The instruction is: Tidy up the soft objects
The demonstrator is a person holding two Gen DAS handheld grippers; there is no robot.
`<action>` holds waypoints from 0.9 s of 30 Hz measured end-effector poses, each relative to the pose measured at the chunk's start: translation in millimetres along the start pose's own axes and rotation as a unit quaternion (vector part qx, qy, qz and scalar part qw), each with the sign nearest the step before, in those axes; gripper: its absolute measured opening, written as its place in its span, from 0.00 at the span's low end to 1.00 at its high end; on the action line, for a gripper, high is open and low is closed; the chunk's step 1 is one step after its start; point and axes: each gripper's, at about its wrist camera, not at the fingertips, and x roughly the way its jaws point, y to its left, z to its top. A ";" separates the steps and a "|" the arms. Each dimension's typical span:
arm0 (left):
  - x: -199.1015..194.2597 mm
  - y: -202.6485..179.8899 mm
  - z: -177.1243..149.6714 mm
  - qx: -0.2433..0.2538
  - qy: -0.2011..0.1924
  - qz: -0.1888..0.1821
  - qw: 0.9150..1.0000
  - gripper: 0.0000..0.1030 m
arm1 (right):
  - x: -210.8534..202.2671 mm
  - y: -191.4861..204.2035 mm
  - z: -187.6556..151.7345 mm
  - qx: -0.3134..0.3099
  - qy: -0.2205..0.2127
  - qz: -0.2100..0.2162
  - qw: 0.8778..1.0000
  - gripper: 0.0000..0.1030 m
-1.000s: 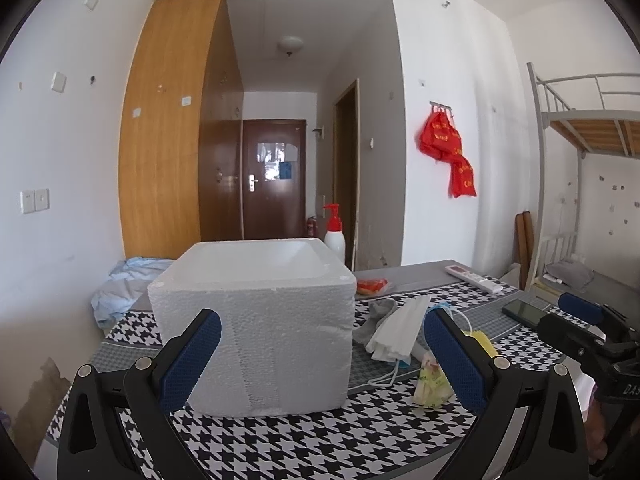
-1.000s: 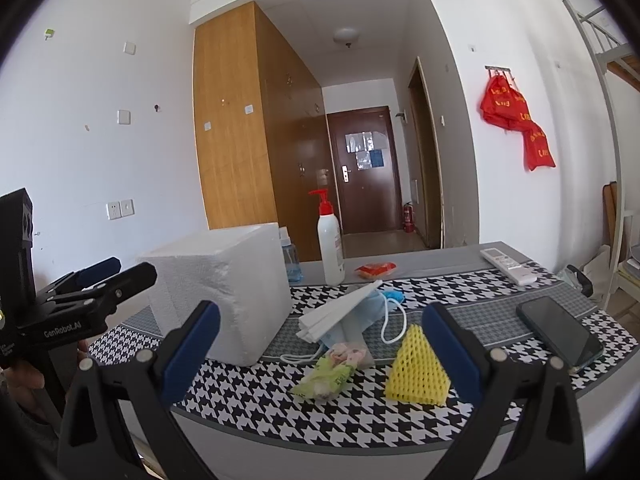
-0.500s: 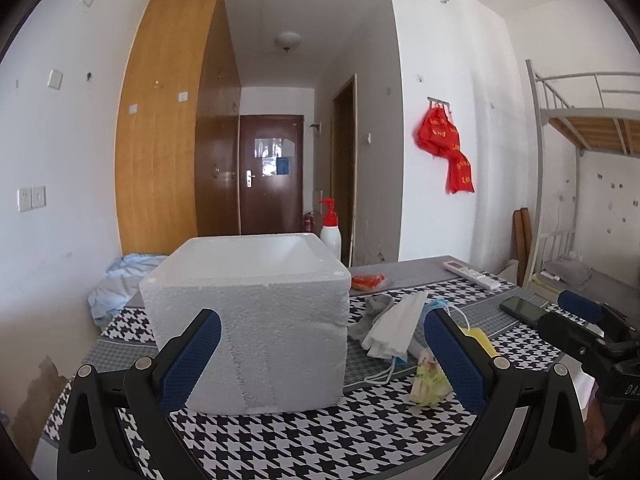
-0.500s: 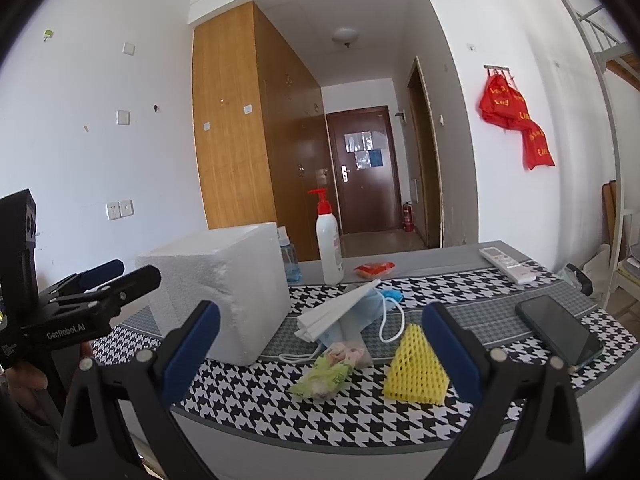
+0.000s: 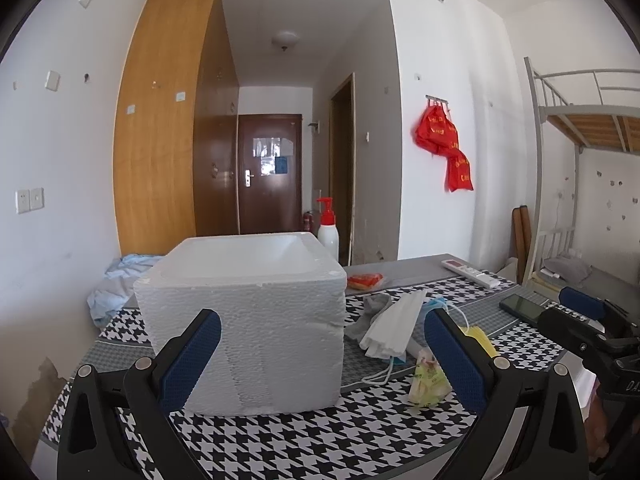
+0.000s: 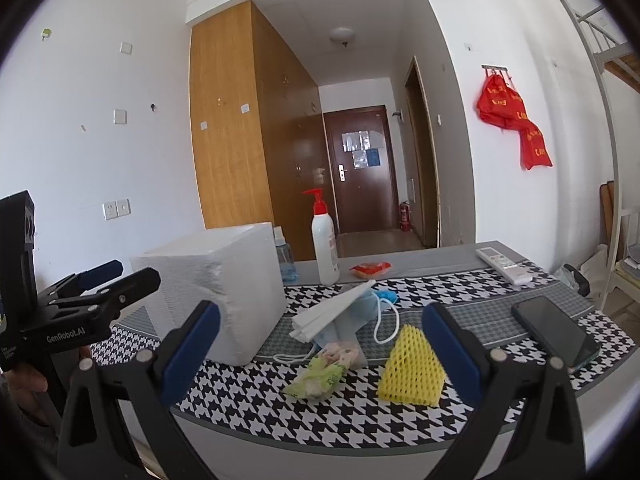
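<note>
Soft objects, loose group on houndstooth table (image 6: 360, 432), right of foam box (image 5: 244, 320): green wrapped packet (image 6: 316, 378) and yellow foam net (image 6: 412, 368) nearest; behind them, stacked white and blue face masks (image 6: 340, 312); grey cloth (image 5: 374, 306) just beyond. Left gripper (image 5: 320, 356): fingers apart, empty, facing box. Right gripper (image 6: 320, 352): fingers apart, empty, facing the packet and net. Further back: phone (image 6: 556, 332), pump bottle (image 6: 324, 240), remote (image 6: 502, 264).
</note>
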 end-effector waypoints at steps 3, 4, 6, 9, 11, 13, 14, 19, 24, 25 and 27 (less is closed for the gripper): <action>0.6 0.7 0.2 -0.001 0.000 0.002 1.000 0.99 | 0.6 -0.5 0.3 -0.001 0.000 0.001 1.000 0.99; 0.7 0.5 0.2 -0.001 0.000 0.003 1.000 0.99 | 1.2 -0.5 0.4 -0.001 0.000 0.001 1.000 0.99; 0.3 1.1 0.3 -0.004 -0.003 0.005 1.000 0.99 | 2.2 -1.7 0.2 -0.002 0.002 0.001 1.000 0.99; 2.3 0.3 1.5 -0.003 -0.001 0.004 1.000 0.99 | 3.0 -3.9 0.8 -0.001 0.003 -0.001 1.000 0.99; 4.7 -1.3 1.6 -0.001 0.003 0.002 1.000 0.99 | 3.0 -5.2 1.8 0.000 0.003 -0.002 1.000 0.99; 6.5 -3.2 2.0 0.001 0.005 -0.003 1.000 0.99 | 3.1 -6.8 2.5 -0.001 0.004 -0.005 1.000 0.99; 7.5 -4.2 2.1 0.002 0.005 -0.005 1.000 0.99 | 3.6 -6.9 2.6 -0.001 0.004 -0.006 1.000 0.99; 13.8 -9.6 2.2 0.008 0.012 -0.014 1.000 0.99 | 7.8 -13.8 1.7 0.000 0.011 -0.011 1.000 0.99; 20.7 -18.6 1.3 0.017 0.026 -0.031 0.999 0.99 | 12.8 -20.3 2.0 -0.003 0.023 -0.020 1.000 0.99; 22.4 -20.8 0.9 0.020 0.029 -0.035 0.999 0.99 | 12.7 -20.3 1.8 -0.004 0.024 -0.020 0.999 0.99; 27.1 -25.8 -0.3 0.027 0.038 -0.044 0.998 0.99 | 14.3 -23.4 1.8 -0.004 0.028 -0.021 0.999 0.99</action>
